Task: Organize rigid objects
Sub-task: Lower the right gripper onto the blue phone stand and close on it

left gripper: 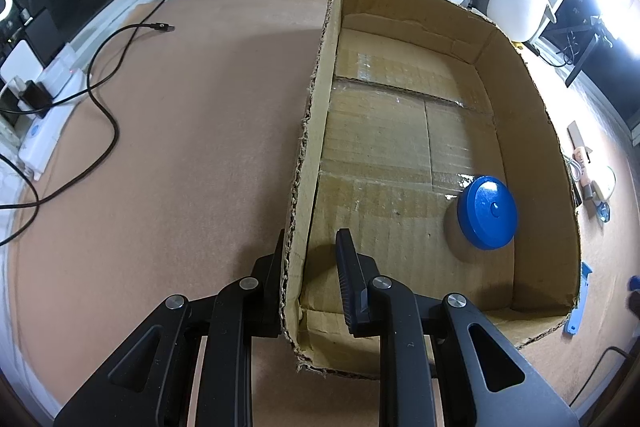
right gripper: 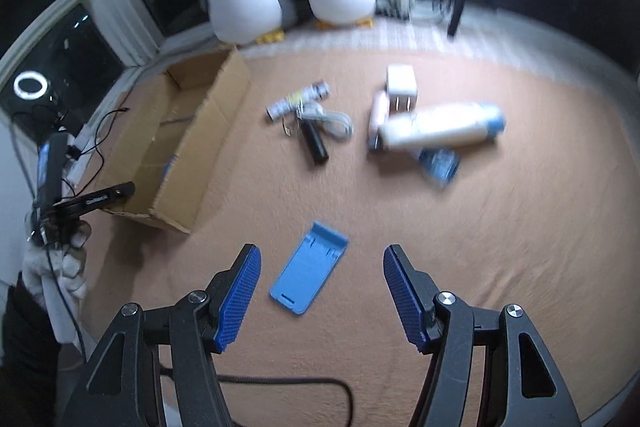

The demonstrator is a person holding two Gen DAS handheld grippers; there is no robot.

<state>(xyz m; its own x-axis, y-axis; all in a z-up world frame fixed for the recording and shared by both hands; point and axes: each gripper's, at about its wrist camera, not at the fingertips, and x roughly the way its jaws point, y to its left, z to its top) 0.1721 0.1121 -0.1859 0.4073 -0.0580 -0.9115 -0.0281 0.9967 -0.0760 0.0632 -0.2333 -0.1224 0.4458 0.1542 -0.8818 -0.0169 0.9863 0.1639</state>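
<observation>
Brown cardboard box [left gripper: 520, 131] holds a blue-lidded jar [left gripper: 487, 213]; a light-blue stand [right gripper: 307, 268] lies on salmon-pink carpet [right gripper: 480, 227].

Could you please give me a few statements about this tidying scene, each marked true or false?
1. The left tongs are clamped on the side wall of the brown cardboard box. True.
2. The round blue-lidded container lies outside the box on the carpet. False: it sits inside the box, near a wall.
3. The right tongs are open, with nothing between their pads. True.
4. The flat light-blue plastic stand is already in the box. False: it lies on the tan carpet below the right tongs.
5. The white cylindrical bottle with a blue cap stands upright. False: it lies on its side.
</observation>
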